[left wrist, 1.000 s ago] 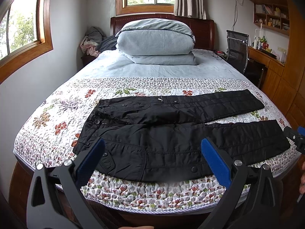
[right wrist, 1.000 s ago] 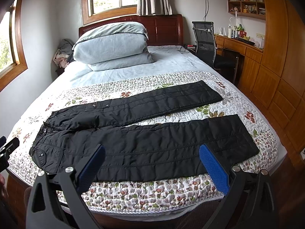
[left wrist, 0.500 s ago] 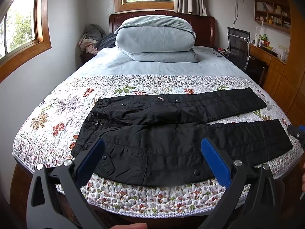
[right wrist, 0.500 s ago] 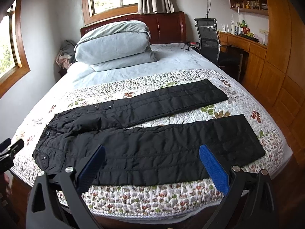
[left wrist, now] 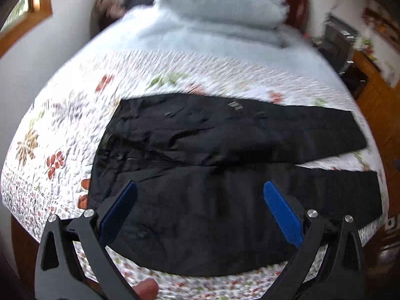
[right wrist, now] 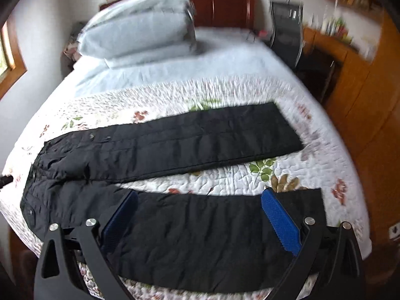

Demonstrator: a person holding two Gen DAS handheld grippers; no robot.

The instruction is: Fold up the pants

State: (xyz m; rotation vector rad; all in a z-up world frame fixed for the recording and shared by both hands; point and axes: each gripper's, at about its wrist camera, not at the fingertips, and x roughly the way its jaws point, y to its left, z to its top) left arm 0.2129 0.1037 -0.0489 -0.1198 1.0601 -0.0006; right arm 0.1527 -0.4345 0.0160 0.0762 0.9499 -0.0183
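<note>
Pants first: the black padded pants (left wrist: 225,165) lie flat across the floral quilted bedspread (left wrist: 62,130), waist to the left, both legs running right and splayed apart. From the left wrist camera, the left gripper (left wrist: 200,187) hangs over the seat and near leg, its blue-padded fingers (left wrist: 282,212) spread wide and holding nothing. A second ago this camera took in the whole room from farther back; now the garment fills the frame and everything smears, so the hand has swung down toward the waist, likely for a first grab. A fingertip shows at the bottom edge.

From the right wrist camera, the right gripper (right wrist: 200,195) has likewise dropped over the near leg toward the cuff, wide open and empty. No fold is begun yet. Blur hides the buttons and seams, the grey folded duvet (right wrist: 140,27) is a soft mass, and the near hem is covered by the gripper frame.
</note>
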